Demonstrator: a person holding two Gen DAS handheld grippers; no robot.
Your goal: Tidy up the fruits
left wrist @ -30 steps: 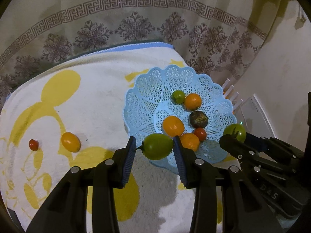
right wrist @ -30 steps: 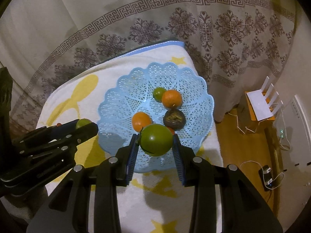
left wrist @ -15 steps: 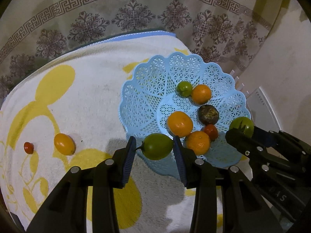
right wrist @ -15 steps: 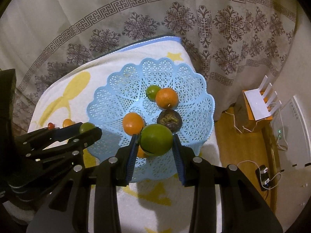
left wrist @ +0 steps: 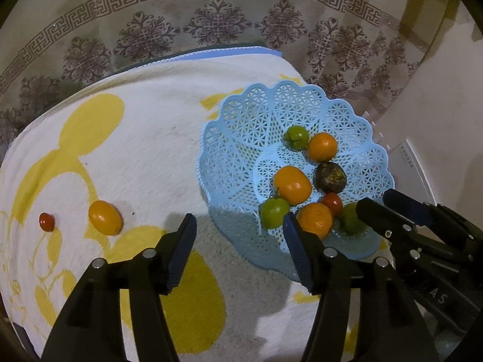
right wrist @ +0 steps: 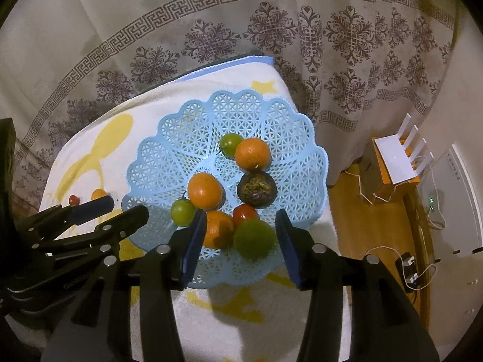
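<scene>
A light blue lattice basket (left wrist: 238, 157) (right wrist: 157, 163) holds several fruits: oranges, green fruits, a dark fruit (left wrist: 330, 177) and a red tomato (left wrist: 332, 202). My left gripper (left wrist: 240, 238) is open and empty at the basket's near edge; a green fruit (left wrist: 273, 212) lies in the basket just past its right finger. My right gripper (right wrist: 240, 241) is open over the basket's near rim, with a blurred green fruit (right wrist: 253, 238) between its fingers, loose. An orange fruit (left wrist: 105, 217) and a small red tomato (left wrist: 46, 221) lie on the cloth at the left.
The white and yellow cloth (left wrist: 151, 157) covers the table, which ends at a patterned curtain (right wrist: 271, 30). To the right, on the wooden floor, are a white router (right wrist: 395, 160) and cables (right wrist: 410, 268).
Both grippers have opened and let go of their green fruits, which now sit in the basket's near part. Both grippers have moved in toward the basket.
</scene>
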